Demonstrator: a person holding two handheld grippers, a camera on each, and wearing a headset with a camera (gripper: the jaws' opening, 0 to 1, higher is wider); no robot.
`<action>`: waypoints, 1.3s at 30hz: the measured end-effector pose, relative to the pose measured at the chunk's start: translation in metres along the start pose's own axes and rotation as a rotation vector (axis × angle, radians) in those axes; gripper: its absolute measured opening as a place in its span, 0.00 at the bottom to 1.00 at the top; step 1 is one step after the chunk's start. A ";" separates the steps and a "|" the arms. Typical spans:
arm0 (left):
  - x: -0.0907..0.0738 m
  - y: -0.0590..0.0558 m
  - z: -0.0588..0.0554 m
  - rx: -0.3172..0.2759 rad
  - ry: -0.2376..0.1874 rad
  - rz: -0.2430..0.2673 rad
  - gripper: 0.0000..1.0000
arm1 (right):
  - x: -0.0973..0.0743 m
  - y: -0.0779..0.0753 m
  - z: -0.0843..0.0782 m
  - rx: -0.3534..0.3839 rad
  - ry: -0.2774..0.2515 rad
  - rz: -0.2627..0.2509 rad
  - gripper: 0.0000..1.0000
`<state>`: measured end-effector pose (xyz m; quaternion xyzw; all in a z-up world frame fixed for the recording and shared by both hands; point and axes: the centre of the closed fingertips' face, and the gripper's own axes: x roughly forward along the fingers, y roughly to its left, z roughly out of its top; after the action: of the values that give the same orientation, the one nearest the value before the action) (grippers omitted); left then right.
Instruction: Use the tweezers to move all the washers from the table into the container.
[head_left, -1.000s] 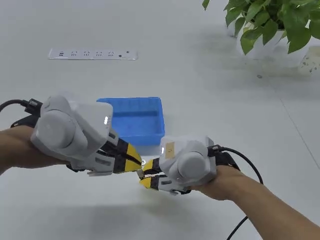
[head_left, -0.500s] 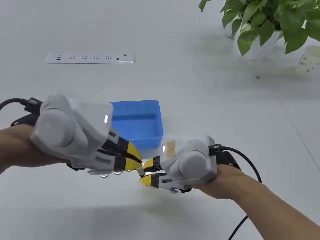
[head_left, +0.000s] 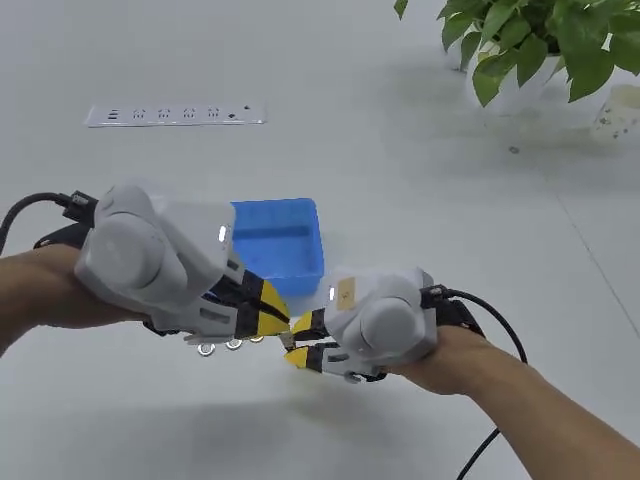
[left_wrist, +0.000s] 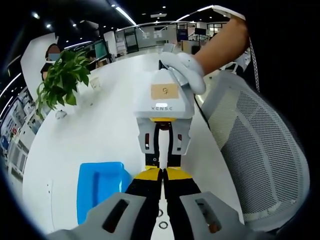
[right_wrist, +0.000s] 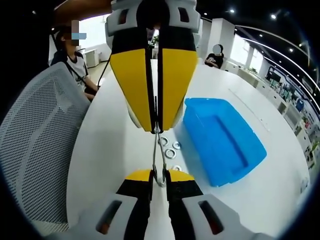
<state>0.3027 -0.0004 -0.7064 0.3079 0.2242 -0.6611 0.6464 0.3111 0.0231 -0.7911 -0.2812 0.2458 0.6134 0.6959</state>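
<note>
The left gripper (head_left: 276, 318) and right gripper (head_left: 298, 346) meet tip to tip just short of the blue container (head_left: 281, 243), on the side toward the tabletop's near edge. In the right gripper view, the slim metal tweezers (right_wrist: 154, 142) run between them: the left gripper's fingers (right_wrist: 132, 85) are pinched narrow on one end and the right gripper's fingers (right_wrist: 139, 176) are pressed close on the other. The washers (right_wrist: 171, 153) lie flat on the tabletop, just beside the tweezers, between them and the container, clear of all the fingers.

bright even overhead light, soft shadows, fisheye-warped edges, sharp focus
</note>
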 end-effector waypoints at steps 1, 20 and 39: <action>0.000 0.001 0.001 -0.004 -0.004 0.002 0.05 | 0.000 0.000 0.000 0.001 0.000 -0.001 0.12; 0.004 0.006 0.007 0.003 -0.011 0.002 0.06 | -0.002 -0.003 -0.001 0.022 0.000 -0.013 0.12; 0.007 0.007 0.006 0.005 -0.008 -0.001 0.06 | 0.000 -0.002 -0.002 0.030 0.003 -0.015 0.13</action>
<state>0.3094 -0.0096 -0.7064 0.3068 0.2202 -0.6632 0.6462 0.3134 0.0210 -0.7923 -0.2735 0.2536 0.6039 0.7044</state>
